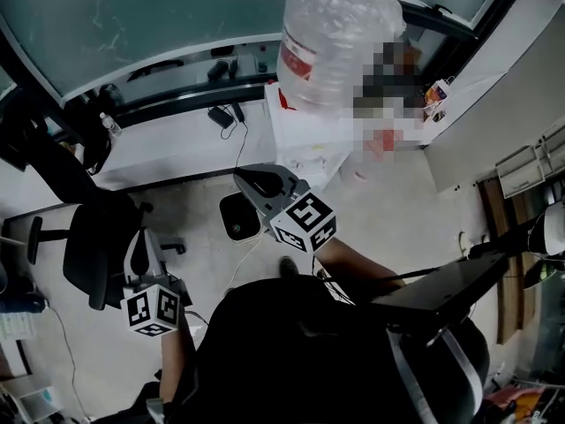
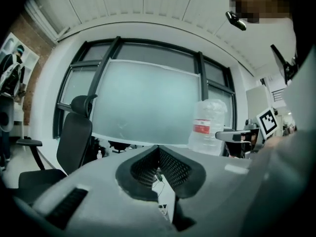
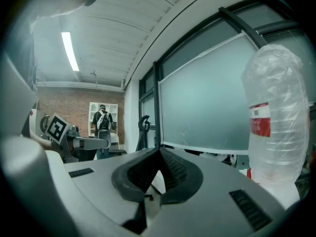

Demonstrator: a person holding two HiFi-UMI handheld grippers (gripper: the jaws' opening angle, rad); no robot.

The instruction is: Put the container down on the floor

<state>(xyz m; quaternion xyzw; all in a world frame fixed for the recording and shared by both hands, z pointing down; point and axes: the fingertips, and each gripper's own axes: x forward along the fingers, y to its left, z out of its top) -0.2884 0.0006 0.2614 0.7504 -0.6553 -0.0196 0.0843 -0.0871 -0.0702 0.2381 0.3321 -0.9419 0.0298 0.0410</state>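
The container (image 1: 340,42) is a big clear plastic water bottle with a red label. It stands upright by the frosted window, over something white (image 1: 305,135). It shows at the right of the left gripper view (image 2: 207,127) and large at the right of the right gripper view (image 3: 276,117). My right gripper (image 1: 252,181) hangs in mid-air short of the bottle, shut, with nothing between its jaws (image 3: 159,152). Further left and lower, my left gripper (image 1: 139,247) is held beside an office chair, also shut and empty (image 2: 158,149). Neither gripper touches the bottle.
A black office chair (image 1: 97,246) stands at the left. A round white device (image 1: 238,217) and cables lie on the floor below the right gripper. A dark desk edge (image 1: 441,294) is at the right. A person with a backpack (image 3: 102,122) stands far off.
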